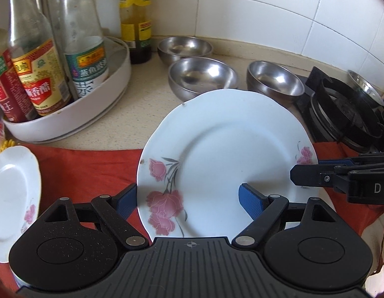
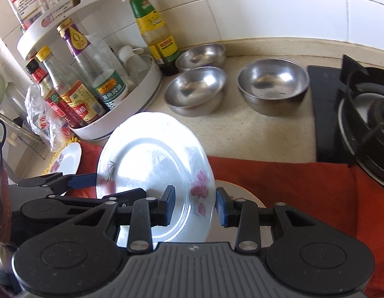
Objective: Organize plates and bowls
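A white plate with pink flowers [image 1: 216,149] [image 2: 152,159] hangs tilted above the red cloth [image 1: 87,166], and both grippers are on it. My left gripper [image 1: 188,201] straddles its near rim with wide jaws. One blue pad is hidden under the plate's left edge and the other rests on its face. My right gripper [image 2: 195,206] is shut on the plate's right rim, one pad above and one below. It also shows in the left wrist view as the right gripper [image 1: 299,176]. A second flowered plate [image 1: 13,198] [image 2: 67,159] lies at the far left. Three steel bowls [image 1: 201,77] [image 2: 272,82] stand behind on the counter.
A white turntable rack [image 1: 67,119] [image 2: 122,124] full of sauce bottles stands at the back left. A gas stove [image 1: 340,114] [image 2: 360,124] takes up the right side. A pale round thing [image 2: 244,193] lies on the cloth, partly hidden under the held plate. A tiled wall closes the back.
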